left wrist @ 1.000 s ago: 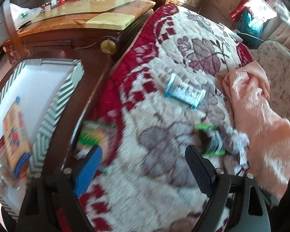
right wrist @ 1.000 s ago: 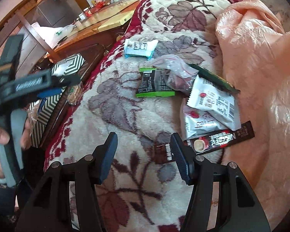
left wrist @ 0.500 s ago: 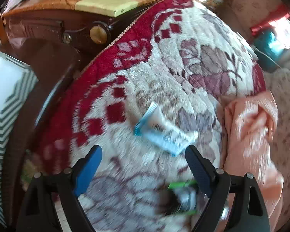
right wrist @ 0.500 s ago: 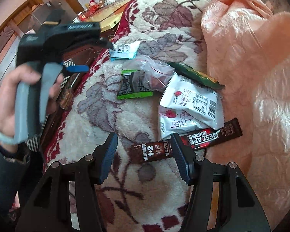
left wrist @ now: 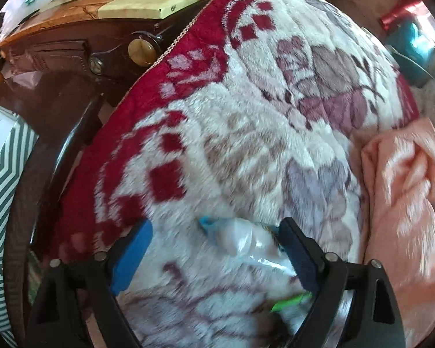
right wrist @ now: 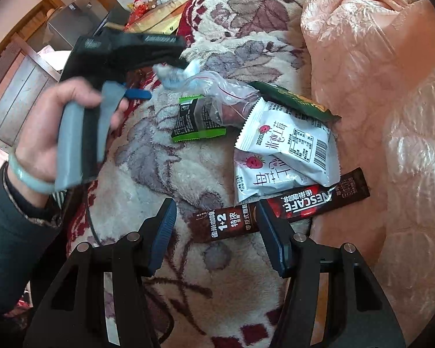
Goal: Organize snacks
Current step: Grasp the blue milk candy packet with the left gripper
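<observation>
The left hand-held gripper (left wrist: 214,249), jaws opening and empty, straddles the light, crinkly blue-and-white packet (left wrist: 235,237) (grip its flat middle); right hand-held gripper (right wrist: 214,229) gapes, holding nothing.

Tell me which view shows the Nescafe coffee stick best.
The right wrist view: the Nescafe coffee stick lies whole on the blanket, its label readable, just beyond the right claw. The left wrist view does not show it.

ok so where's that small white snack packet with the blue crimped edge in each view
Left wrist: small white packet with blue edge, low centre, between the opening jaws of the left gripper, untouched.
Right wrist: same packet, upper left of centre, under the left gripper's body.
Shared landmark: clear plastic zip bag beside it.
</observation>
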`<state>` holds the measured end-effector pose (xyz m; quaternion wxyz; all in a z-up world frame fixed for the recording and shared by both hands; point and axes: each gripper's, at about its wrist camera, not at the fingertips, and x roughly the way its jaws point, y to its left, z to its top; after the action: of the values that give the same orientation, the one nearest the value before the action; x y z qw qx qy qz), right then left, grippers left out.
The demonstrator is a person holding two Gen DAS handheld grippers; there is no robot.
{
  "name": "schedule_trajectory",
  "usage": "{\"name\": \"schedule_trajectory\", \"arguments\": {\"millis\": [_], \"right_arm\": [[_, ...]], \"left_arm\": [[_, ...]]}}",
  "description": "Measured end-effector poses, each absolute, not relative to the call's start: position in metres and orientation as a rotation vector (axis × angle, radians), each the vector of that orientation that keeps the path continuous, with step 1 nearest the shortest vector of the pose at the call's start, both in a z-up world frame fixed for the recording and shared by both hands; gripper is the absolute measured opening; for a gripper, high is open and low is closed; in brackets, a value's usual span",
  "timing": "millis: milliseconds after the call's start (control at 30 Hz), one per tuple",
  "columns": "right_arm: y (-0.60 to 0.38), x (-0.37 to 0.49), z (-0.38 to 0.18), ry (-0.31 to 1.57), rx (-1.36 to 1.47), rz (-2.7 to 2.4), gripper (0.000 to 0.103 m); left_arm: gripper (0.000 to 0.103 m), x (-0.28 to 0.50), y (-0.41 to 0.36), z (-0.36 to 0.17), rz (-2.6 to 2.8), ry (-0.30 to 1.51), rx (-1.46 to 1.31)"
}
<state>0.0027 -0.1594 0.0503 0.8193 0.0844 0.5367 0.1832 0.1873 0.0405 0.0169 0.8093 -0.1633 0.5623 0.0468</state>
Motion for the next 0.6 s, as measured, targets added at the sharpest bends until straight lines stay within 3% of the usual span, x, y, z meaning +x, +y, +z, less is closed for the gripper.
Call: {"name": "schedule_trajectory", "arguments": {"millis": [600], "right_arm": [[-0.150, 0.003, 0.050, 1.150, 0.184, 0.424, 0.057]], "left_arm": [[0.096, 0.172, 0.040, 0.029, -0.065, 1.234, -0.341]]}}
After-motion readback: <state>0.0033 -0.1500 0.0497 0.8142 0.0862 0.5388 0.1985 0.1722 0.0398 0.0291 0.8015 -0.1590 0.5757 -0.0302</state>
